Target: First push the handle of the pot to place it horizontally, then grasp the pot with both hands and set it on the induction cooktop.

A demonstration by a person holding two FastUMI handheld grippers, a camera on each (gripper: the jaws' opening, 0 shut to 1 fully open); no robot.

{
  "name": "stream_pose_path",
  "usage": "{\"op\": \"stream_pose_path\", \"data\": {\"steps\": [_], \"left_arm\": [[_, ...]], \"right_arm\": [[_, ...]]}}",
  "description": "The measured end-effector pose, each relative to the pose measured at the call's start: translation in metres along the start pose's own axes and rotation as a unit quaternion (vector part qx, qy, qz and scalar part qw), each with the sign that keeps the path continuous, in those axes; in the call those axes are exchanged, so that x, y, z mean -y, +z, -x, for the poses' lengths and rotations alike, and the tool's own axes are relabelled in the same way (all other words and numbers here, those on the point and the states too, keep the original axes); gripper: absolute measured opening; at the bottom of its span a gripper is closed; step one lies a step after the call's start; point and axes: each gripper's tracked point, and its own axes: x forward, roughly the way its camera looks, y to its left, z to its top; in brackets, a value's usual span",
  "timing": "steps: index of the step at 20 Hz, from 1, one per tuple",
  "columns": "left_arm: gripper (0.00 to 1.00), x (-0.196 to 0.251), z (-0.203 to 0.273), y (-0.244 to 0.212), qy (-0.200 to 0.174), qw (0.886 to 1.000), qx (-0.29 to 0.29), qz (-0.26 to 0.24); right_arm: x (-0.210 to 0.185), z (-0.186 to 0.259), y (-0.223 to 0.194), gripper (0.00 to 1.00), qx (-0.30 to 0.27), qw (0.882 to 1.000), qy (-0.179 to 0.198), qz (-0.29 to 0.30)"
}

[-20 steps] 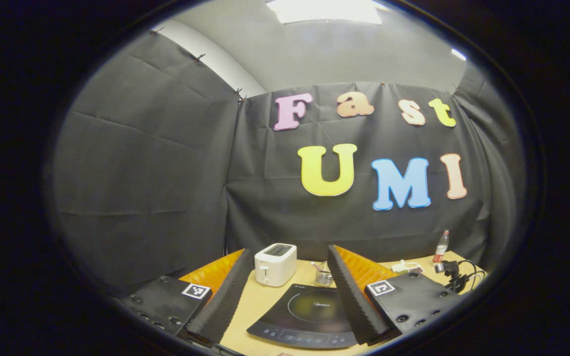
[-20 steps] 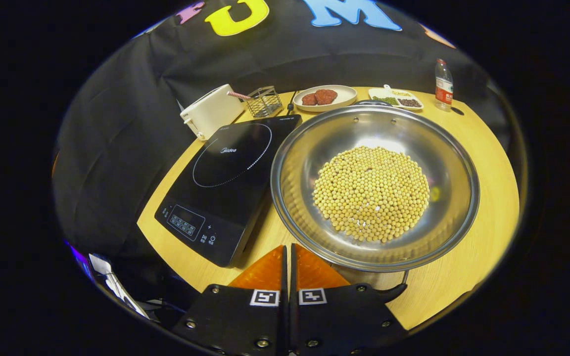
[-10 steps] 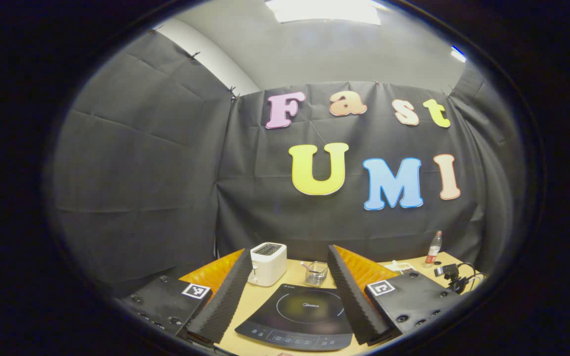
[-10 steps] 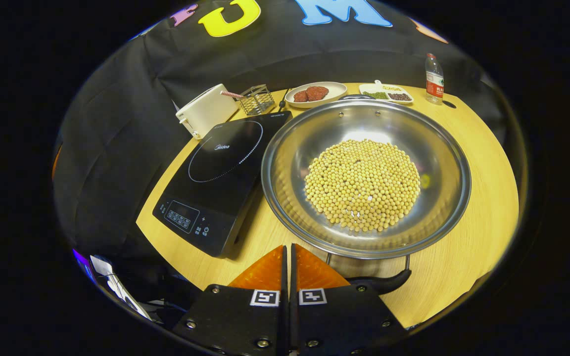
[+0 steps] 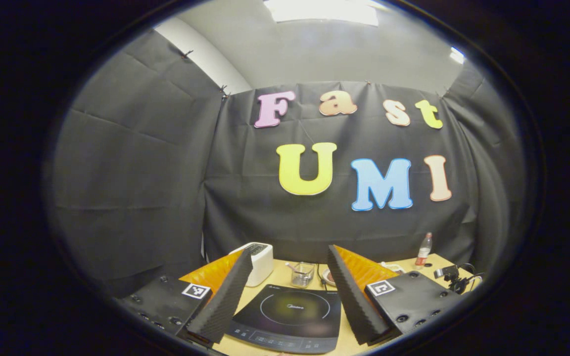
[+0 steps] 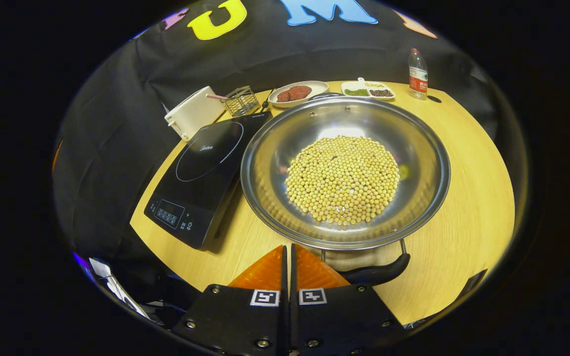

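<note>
— Steel pot [image 6: 344,170] full of beans sits on the table [image 6: 468,207] just right of the cooktop [image 6: 201,173], looking smaller than a second ago. Handle [image 6: 376,273]?

— Still beside the right gripper [image 6: 289,262], whose fingers are pressed together on nothing; it has backed off. Left gripper [image 5: 285,291] swung sideways, fingers spread wide and empty, cooktop [image 5: 287,316] between them. Push looks unfinished
</note>
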Motion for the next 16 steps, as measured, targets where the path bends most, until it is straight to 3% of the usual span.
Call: {"op": "stream_pose_path", "data": {"steps": [9,10,11,12,13,15,16], "left_arm": [[0.99,0.034,-0.009,-0.005,-0.015,1.000,-0.004,0.009],[0.94,0.039,-0.009,-0.006,-0.016,1.000,-0.006,0.010],[0.99,0.042,-0.010,-0.006,-0.017,1.000,-0.006,0.011],[0.94,0.045,-0.010,-0.006,-0.018,1.000,-0.007,0.011],[0.99,0.048,-0.011,-0.006,-0.019,1.000,-0.007,0.011],[0.94,0.053,-0.013,-0.007,-0.019,1.000,-0.007,0.010],[0.99,0.056,-0.014,-0.007,-0.020,1.000,-0.007,0.011]], "right_arm": [[0.033,0.009,0.005,0.00,0.000,1.000,-0.020,-0.003],[0.036,0.011,0.005,0.00,0.001,1.000,-0.021,-0.004],[0.040,0.011,0.006,0.00,-0.001,1.000,-0.021,-0.005],[0.043,0.012,0.005,0.00,-0.002,1.000,-0.021,-0.005],[0.046,0.013,0.006,0.00,-0.003,1.000,-0.023,-0.005],[0.052,0.014,0.005,0.01,-0.005,1.000,-0.027,0.000],[0.055,0.015,0.005,0.00,-0.007,1.000,-0.030,0.003]]}}
